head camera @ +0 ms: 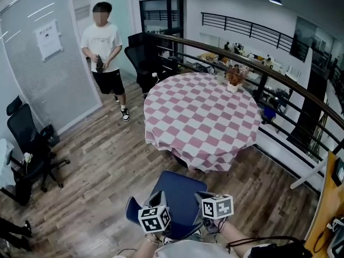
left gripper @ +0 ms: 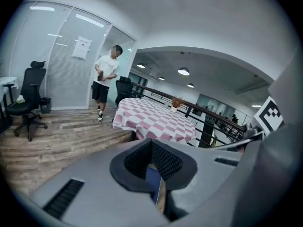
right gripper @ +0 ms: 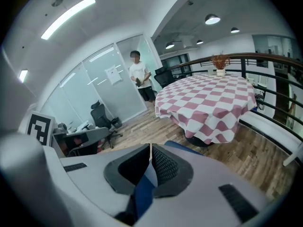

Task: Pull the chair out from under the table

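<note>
The blue chair (head camera: 181,190) stands on the wood floor just in front of me, a little out from the round table with its pink-and-white checked cloth (head camera: 201,117). My left gripper (head camera: 157,200) and right gripper (head camera: 202,199) sit side by side on the chair's near edge. In the left gripper view the jaws (left gripper: 152,167) are closed with a strip of the blue chair (left gripper: 153,181) between the pads. In the right gripper view the jaws (right gripper: 150,162) stand almost together with the blue chair (right gripper: 142,193) pinched between them.
A person (head camera: 105,52) stands at the back left by a glass wall. A black office chair (head camera: 29,144) is at the left. A dark curved railing (head camera: 290,90) runs behind the table, where a small plant (head camera: 235,77) stands. More black chairs (head camera: 142,58) sit beyond.
</note>
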A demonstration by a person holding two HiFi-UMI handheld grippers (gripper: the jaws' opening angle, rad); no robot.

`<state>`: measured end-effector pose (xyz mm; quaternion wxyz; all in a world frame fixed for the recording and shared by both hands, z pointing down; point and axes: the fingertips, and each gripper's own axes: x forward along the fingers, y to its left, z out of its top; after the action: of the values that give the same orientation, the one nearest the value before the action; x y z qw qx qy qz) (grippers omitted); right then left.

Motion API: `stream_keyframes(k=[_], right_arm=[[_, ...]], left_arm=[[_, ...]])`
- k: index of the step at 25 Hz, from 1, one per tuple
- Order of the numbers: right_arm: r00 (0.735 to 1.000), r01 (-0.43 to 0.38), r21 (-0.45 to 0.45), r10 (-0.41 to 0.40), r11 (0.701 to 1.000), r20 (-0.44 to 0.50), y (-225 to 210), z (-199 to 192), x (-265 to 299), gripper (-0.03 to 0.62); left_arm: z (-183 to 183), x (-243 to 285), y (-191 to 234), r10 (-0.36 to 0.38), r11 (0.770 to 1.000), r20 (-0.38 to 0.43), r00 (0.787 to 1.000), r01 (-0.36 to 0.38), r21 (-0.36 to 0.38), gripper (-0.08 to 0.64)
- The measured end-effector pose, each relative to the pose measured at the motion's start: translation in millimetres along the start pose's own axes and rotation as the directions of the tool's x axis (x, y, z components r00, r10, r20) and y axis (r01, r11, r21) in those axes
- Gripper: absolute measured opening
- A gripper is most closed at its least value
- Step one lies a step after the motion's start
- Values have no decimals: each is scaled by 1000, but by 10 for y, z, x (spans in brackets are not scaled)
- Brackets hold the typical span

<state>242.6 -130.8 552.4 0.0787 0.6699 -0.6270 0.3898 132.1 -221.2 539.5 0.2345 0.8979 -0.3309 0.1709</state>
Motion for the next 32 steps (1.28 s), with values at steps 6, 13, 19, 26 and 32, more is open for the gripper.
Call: stream_keyframes(k=[6,13,19,26,32], right_arm=[[993,75,61,-80,995,88,-348,145,-264,31],[978,152,129,-168,980,121,-626,54,-371,31],[966,198,164,-221,966,133,-703,-31,-360,30],[957,215,178,-244,960,157,-701,-22,-349,30],[955,226,190,-256,955,148,-747,-97,-330,29]], left_arm=[[136,107,-450,-73,995,15,997,71,72,3],[232,198,-737,-140,982,16,990,137,133,3],[143,263,-872,-178,973,-12,984,178,146,3],[84,294,-986,-203,967,-25,979,205,151,3],[51,320,-1007,-206,967,-33,978,209,148,3]])
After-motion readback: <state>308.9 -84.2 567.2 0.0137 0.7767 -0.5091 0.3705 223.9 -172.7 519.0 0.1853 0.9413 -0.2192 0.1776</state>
